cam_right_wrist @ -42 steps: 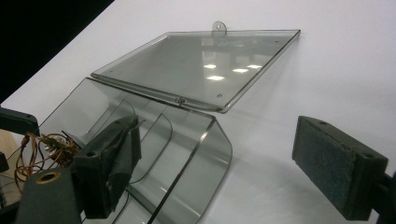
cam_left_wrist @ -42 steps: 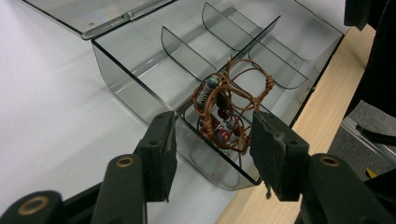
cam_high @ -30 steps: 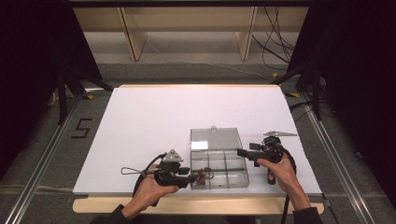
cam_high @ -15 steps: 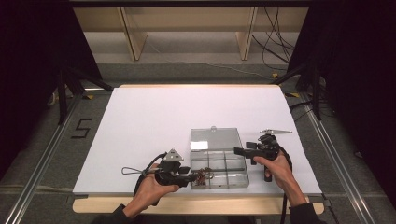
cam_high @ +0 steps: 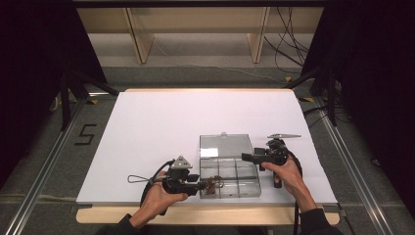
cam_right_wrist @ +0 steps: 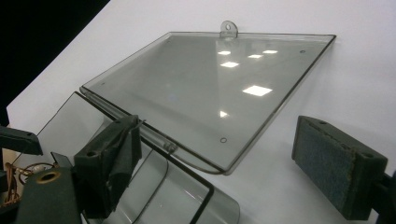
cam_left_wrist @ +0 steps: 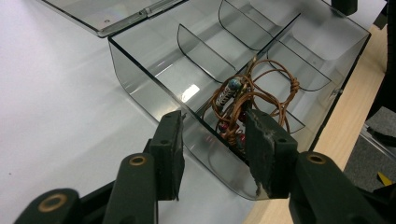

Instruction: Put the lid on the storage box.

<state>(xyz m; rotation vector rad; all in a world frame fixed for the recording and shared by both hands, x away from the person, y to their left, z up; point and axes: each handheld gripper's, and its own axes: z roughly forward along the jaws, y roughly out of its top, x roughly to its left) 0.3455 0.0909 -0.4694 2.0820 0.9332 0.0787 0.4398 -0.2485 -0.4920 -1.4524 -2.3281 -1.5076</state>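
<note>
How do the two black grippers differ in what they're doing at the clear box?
The left gripper straddles the box's near wall, one jaw outside, one by the copper wire bundle. The right gripper has wide jaws over the open lid's corner, holding nothing. Both are hand-held.

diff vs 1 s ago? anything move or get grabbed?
The right gripper crept slightly left, toward the open lid; jaws open, holding nothing. The left gripper stays at the clear box corner, jaws astride its wall by the beaded cord. Box and lid unmoved.

Lab — curtained rig (cam_high: 29, 73), framed table (cam_high: 161, 122)
</note>
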